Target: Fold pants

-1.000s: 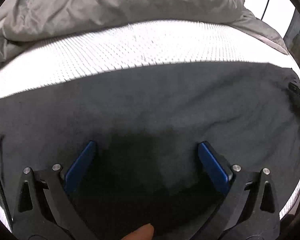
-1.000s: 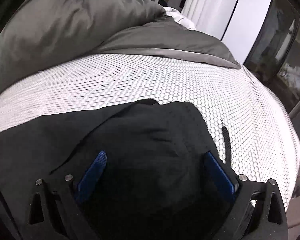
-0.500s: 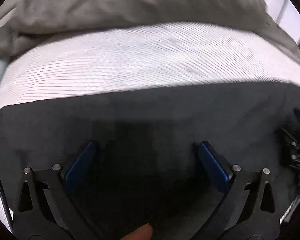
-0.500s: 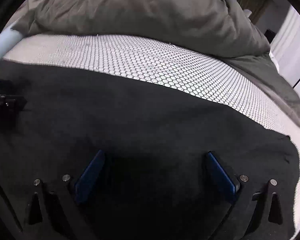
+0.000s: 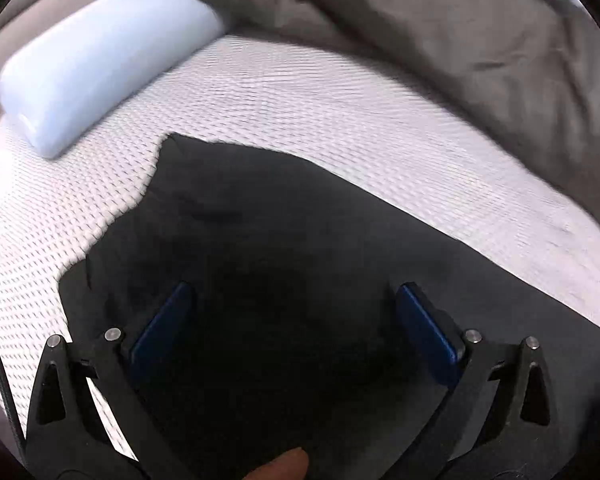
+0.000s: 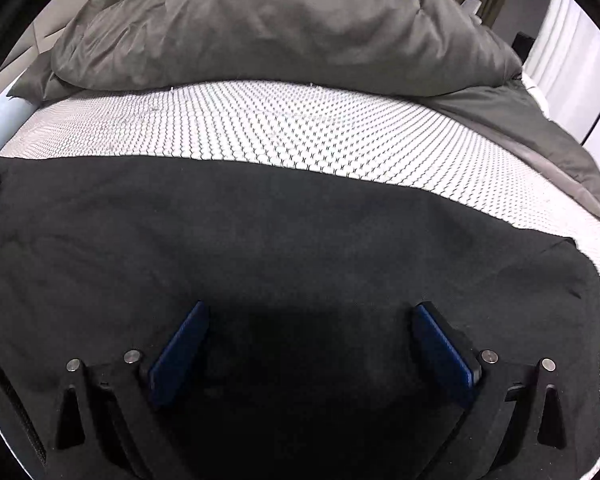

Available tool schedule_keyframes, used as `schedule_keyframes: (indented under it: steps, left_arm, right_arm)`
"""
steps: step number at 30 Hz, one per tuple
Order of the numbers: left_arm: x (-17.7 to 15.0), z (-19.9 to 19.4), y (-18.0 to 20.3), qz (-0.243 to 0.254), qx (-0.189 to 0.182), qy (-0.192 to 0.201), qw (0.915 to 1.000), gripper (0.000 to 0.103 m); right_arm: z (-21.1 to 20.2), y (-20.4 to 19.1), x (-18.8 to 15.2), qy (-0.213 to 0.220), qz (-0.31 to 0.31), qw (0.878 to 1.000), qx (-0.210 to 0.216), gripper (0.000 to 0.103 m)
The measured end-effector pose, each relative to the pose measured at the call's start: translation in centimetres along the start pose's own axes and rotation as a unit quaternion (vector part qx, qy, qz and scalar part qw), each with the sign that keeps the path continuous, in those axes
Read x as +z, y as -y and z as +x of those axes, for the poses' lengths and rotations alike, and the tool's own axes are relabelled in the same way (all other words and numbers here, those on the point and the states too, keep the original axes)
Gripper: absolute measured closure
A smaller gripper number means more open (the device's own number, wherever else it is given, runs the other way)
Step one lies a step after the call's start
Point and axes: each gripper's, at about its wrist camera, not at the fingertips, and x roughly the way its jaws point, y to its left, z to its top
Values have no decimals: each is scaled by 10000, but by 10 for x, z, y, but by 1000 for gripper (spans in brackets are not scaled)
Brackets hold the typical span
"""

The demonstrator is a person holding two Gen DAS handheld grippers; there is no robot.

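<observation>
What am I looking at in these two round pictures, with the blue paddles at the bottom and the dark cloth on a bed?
Each picture comes from a fisheye camera mounted on a hand-held gripper that a person carries, one per hand. The blue paddles are its two fingers. The left hand-held gripper and the right hand-held gripper both stand open over the black pants, gripping nothing. The pants lie spread on a white dotted mattress. Behind them is a bunched grey duvet, and the left view also shows a pale blue pillow. A fingertip of the person shows at the bottom edge there.
</observation>
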Motion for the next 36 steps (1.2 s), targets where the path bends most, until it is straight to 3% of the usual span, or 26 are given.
schedule_keyframes:
  steps: [3, 5, 8, 10, 12, 14, 18, 20, 24, 26, 29, 32, 34, 36]
  left_arm:
    - [-38, -39, 28, 450, -600, 299, 9967, 1]
    - [-61, -54, 59, 1064, -902, 357, 9896, 1]
    - [-93, -64, 99, 2083, -892, 438, 9730, 1]
    - [-112, -61, 114, 2488, -759, 372, 9649, 1]
    - [-119, -47, 115, 2508, -660, 129, 9657, 1]
    - [-118, -35, 103, 2288, -780, -82, 9703, 1]
    - [-114, -32, 85, 2053, -675, -72, 9763, 1]
    - [-112, -32, 82, 2011, -673, -97, 9772, 1]
    - [-111, -33, 85, 1996, -549, -121, 9783, 1]
    - [-115, -35, 87, 1998, -519, -114, 9784, 1]
    - [-102, -26, 84, 2013, -443, -95, 9785, 1]
    - [-103, -37, 86, 1939, -611, -27, 9791, 1]
    - [-104, -49, 91, 1941, -919, 127, 9766, 1]
    - [-103, -51, 99, 2041, -941, 180, 9743, 1]
  right_arm:
    - [-20, -20, -8, 178, -109, 9990, 404, 1]
    - [-32, -42, -12, 284, -298, 9970, 657, 1]
    - [-42, -80, -23, 339, -663, 9942, 776, 1]
    - [-43, -103, -34, 326, -991, 9916, 761, 1]
    - [-38, -111, -43, 283, -1243, 9906, 502, 1]
    - [-37, -98, -47, 238, -1201, 9912, 507, 1]
    - [-42, -41, -59, 72, -1041, 9945, 30, 1]
    - [-47, -4, -68, 41, -1140, 9926, -405, 1]
    - [-51, 93, -95, -266, -259, 9926, -1159, 1]
    - [-48, 143, -112, -381, 395, 9825, -1781, 1]
    - [-52, 169, -122, -264, 1128, 9832, -1409, 1]
    - [-63, 142, -112, -119, 617, 9840, -1668, 0]
    - [-73, 125, -98, 213, 472, 9889, -1396, 0]
    - [-78, 105, -75, 474, 370, 9925, -1064, 0]
